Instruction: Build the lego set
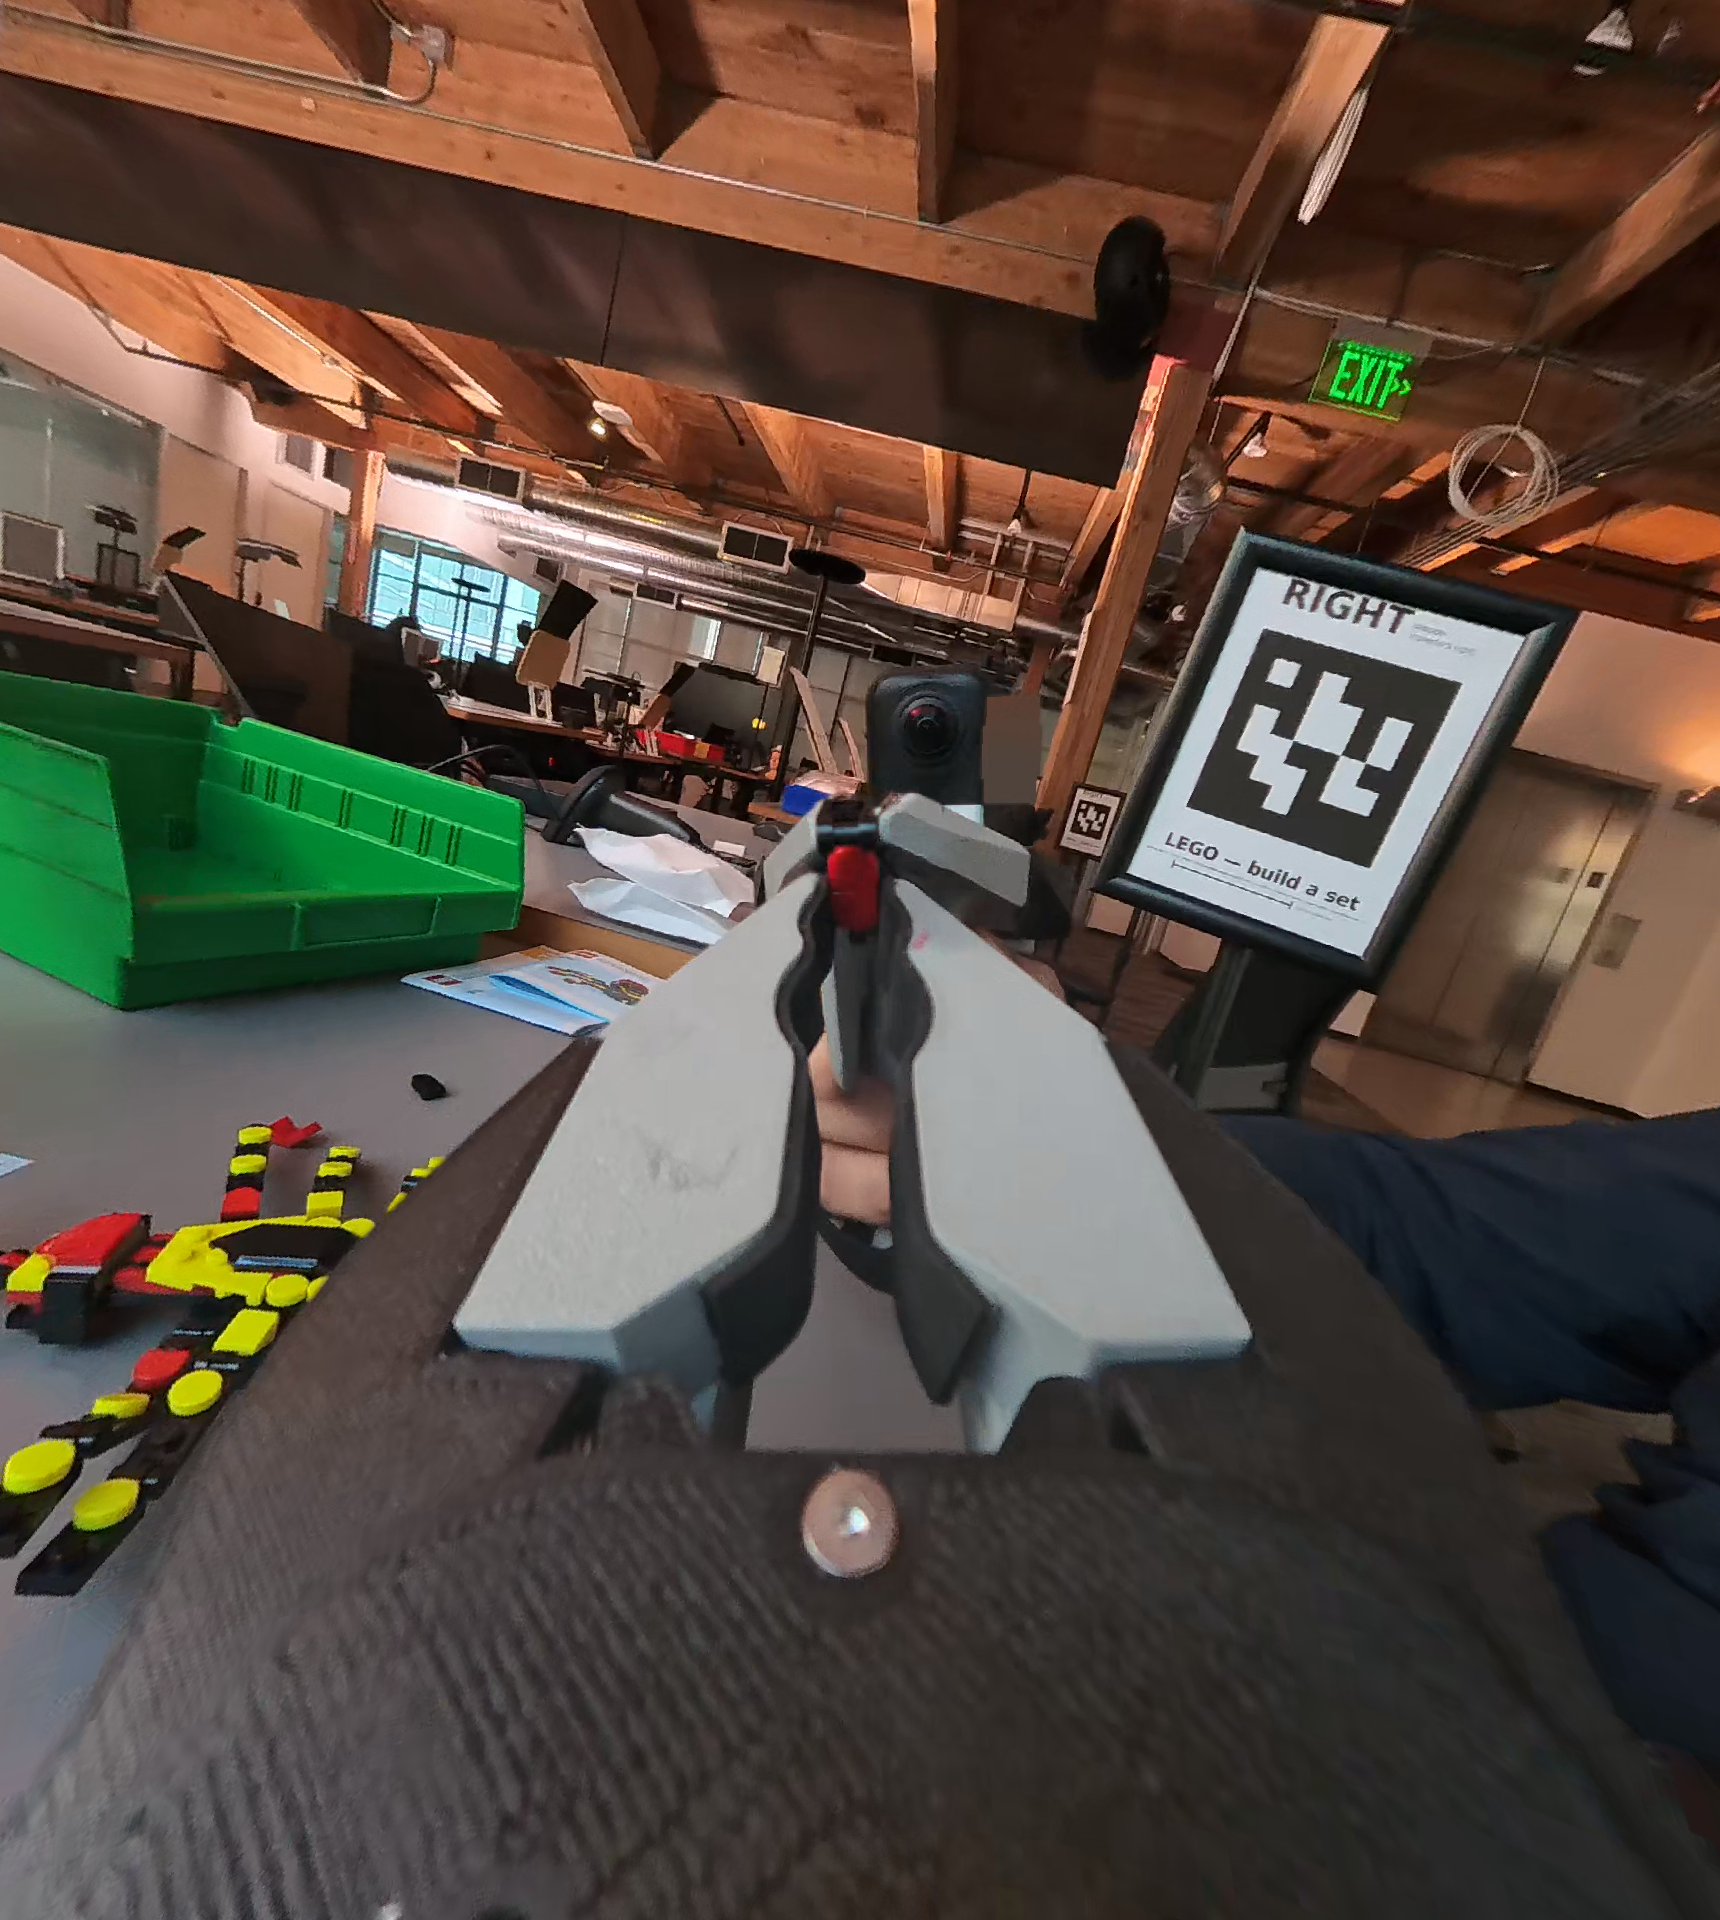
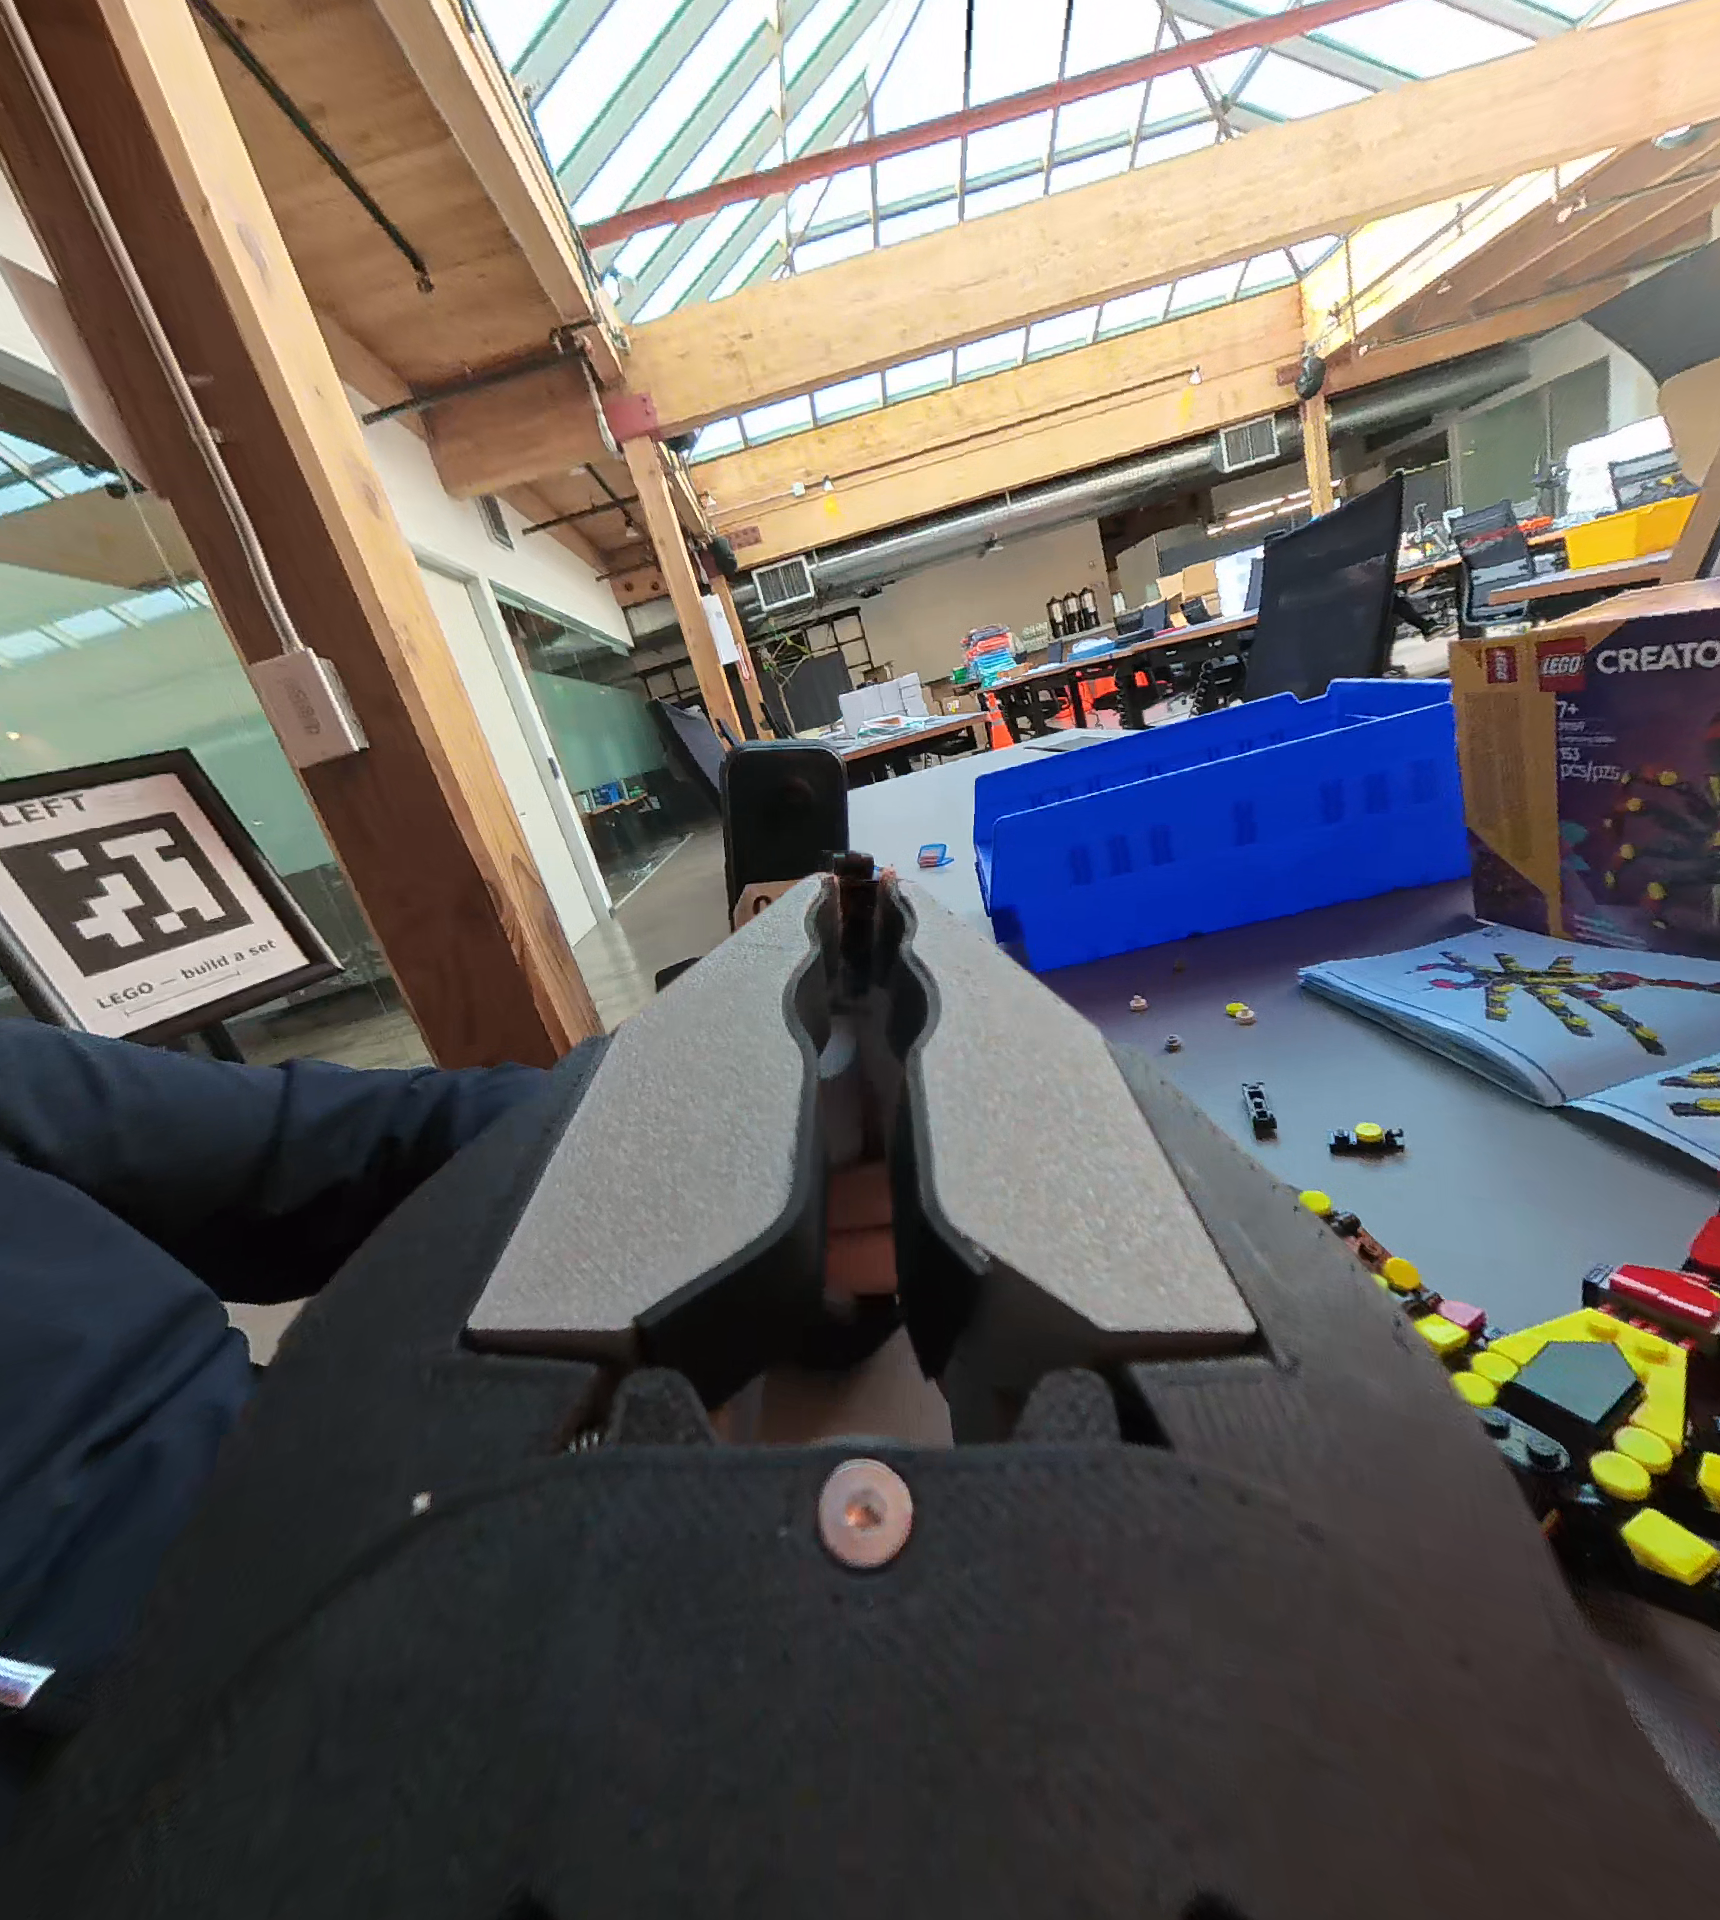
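Note:
My left gripper (image 1: 851,899) is shut on a small red piece (image 1: 851,871) with a black part on its far end, held in the air above the table. My right gripper (image 2: 856,896) faces it tip to tip and is shut on a small black piece (image 2: 854,873). The right gripper's grey fingers (image 1: 949,836) show just beyond the red piece in the left wrist view. The part-built spider model in yellow, red and black lies on the grey table (image 1: 212,1060), at lower left in the left wrist view (image 1: 212,1268) and lower right in the right wrist view (image 2: 1583,1392).
A green bin (image 1: 160,831) stands at the back left, a blue bin (image 2: 1220,821) and the set's box (image 2: 1666,769) on the other side. An open instruction booklet (image 2: 1521,1018) and loose small pieces (image 2: 1365,1138) lie near the model. Framed marker signs (image 1: 1323,748) stand off the table. Left and right tips are no more than a few centimetres apart.

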Motion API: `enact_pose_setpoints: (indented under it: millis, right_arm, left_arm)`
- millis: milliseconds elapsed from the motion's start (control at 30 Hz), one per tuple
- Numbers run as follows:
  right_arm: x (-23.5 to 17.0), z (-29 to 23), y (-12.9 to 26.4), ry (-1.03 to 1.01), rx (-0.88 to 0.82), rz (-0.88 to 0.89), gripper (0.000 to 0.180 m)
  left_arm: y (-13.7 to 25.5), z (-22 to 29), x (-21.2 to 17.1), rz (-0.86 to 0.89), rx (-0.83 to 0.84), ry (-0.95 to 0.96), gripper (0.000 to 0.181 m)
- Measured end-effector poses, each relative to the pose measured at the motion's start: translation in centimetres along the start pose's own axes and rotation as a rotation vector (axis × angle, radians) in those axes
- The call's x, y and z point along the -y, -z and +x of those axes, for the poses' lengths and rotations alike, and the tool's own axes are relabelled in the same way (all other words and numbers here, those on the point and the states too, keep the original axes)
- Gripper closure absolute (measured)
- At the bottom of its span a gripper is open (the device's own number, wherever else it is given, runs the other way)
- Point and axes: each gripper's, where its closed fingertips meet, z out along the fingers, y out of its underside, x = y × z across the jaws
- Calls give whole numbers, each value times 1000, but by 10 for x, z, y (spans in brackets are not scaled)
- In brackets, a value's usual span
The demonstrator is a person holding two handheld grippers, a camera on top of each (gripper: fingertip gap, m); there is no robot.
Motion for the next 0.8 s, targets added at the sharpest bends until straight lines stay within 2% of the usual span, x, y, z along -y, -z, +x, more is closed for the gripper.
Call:
enact_pose_setpoints:
  millis: [233,367,433,600,700,800]
  right_arm:
    - [0,0,2,80,-15,-37,178]
    - [3,-2,7,206,-24,-85,178]
    - [8,-2,12,242,-21,-96,177]
    - [6,-3,18,291,3,-138,177]
    - [1,-4,16,293,15,-167,177]
    - [-4,-1,17,264,32,-194,176]
  left_arm:
    - [-1,3,0,-18,-74,54,176]
    - [0,4,-3,-110,-38,-121,175]
    - [1,7,3,-123,-34,-187,163]
    - [1,7,12,-150,-46,-183,155]
    - [2,12,6,-241,-95,-202,149]
    - [9,13,4,-365,-103,-347,149]
